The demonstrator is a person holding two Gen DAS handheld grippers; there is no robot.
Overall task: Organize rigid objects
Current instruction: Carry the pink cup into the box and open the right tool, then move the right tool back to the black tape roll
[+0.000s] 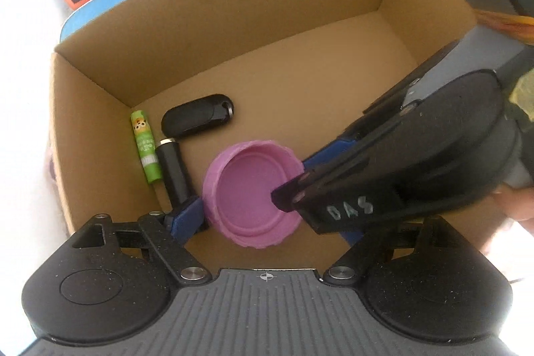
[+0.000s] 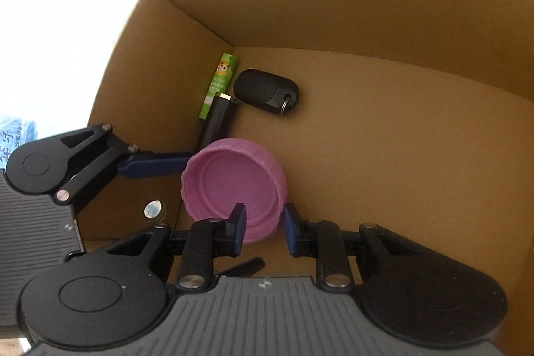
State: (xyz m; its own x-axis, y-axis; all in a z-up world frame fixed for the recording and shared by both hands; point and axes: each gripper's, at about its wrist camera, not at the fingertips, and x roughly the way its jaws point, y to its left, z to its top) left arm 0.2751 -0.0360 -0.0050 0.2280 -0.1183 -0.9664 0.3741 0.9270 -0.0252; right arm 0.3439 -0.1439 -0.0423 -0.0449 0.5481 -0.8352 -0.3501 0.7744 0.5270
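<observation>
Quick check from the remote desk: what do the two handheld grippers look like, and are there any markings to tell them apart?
Both are matte black plastic with round pivot housings, silver screws, a ribbed grey body and blue finger pads. The right gripper has "DAS" handwritten in pale letters on its side, seen in the left wrist view. The left gripper shows a small crosshair mark on its grey body. No cables or sleeves are visible.

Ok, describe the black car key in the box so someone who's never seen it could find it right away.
Look inside the open cardboard box, toward the corner where a green tube lies along the wall. The car key lies just beside it: a flat, rounded black fob with a metal ring at one end, unlike the black cylinder or the purple lid.
</observation>
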